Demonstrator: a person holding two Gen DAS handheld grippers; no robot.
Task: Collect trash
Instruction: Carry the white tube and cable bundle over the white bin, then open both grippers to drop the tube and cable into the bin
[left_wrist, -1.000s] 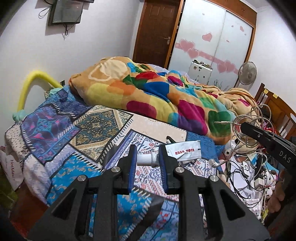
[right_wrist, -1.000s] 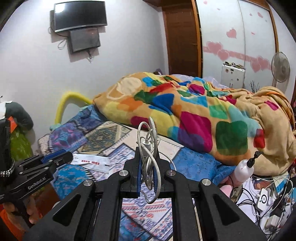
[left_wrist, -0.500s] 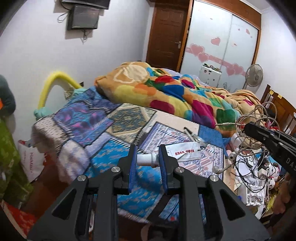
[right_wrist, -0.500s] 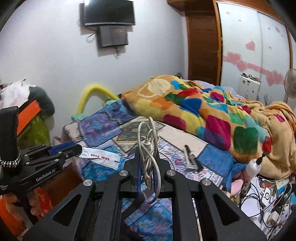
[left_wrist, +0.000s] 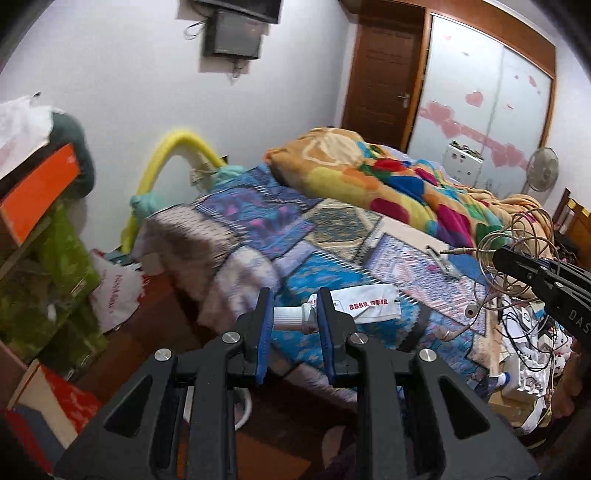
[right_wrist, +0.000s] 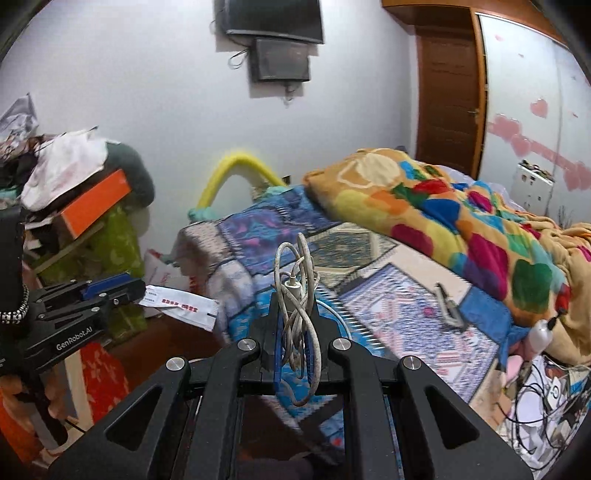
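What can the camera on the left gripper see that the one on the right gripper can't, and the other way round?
Only the left wrist view shows a standing fan by the wardrobe and the white cap of the tube the left gripper holds. Only the right wrist view shows the white plug inside the cable bundle the right gripper clamps. Both show the bed's patchwork cover and colourful blanket.

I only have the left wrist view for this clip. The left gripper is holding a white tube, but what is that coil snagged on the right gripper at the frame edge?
Observer: The right gripper is shut on a bundle of white cable with a plug in it.
Operator: Anything past the frame's left edge?
Observer: Yes, a white cloth heaped on the orange box.
Operator: Does the white tube hang free?
Observer: Yes, it sticks out beyond the left gripper, off the bed.
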